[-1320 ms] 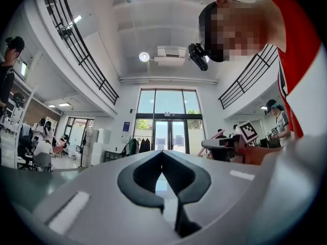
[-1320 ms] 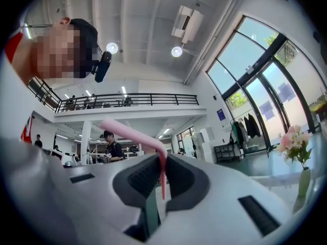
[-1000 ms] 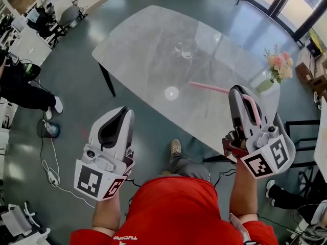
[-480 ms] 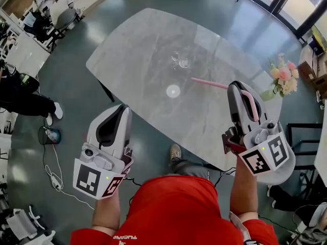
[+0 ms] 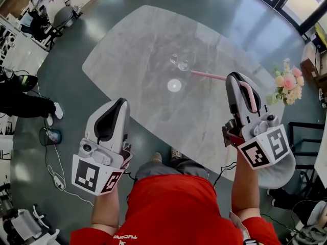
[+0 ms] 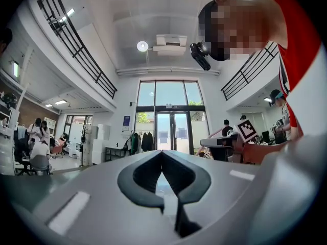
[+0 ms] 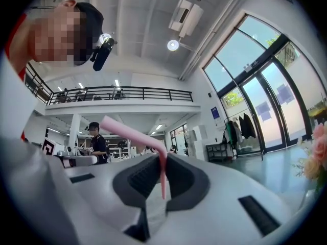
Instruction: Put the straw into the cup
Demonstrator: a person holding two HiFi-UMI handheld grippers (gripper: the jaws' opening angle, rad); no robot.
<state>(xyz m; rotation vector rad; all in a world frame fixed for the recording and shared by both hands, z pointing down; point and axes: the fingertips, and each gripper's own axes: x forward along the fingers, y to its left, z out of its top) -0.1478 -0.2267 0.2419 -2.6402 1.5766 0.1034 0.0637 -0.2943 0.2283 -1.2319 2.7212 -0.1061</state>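
A clear glass cup [image 5: 181, 62] stands upright near the middle of the grey marble table [image 5: 133, 50]. My right gripper [image 5: 236, 80] [image 7: 162, 160] is shut on a pink bent straw [image 5: 209, 76] [image 7: 130, 132]. The straw's short leg lies pinched between the pads, and its long leg sticks out to the left, level over the table. Its free end is close to the cup's right side, just short of it. My left gripper [image 5: 120, 104] [image 6: 162, 154] hangs over the floor, short of the table's near edge, shut with nothing in it.
A round bright spot [image 5: 174, 85] shows on the tabletop in front of the cup. A vase of pink flowers [image 5: 285, 81] stands at the table's right end. People sit at desks [image 5: 46, 9] at far left; cables [image 5: 53, 172] lie on the floor.
Both grippers have moved forward toward the table. The straw's free end has come from well right of the cup to close beside it. Both grippers stay shut.
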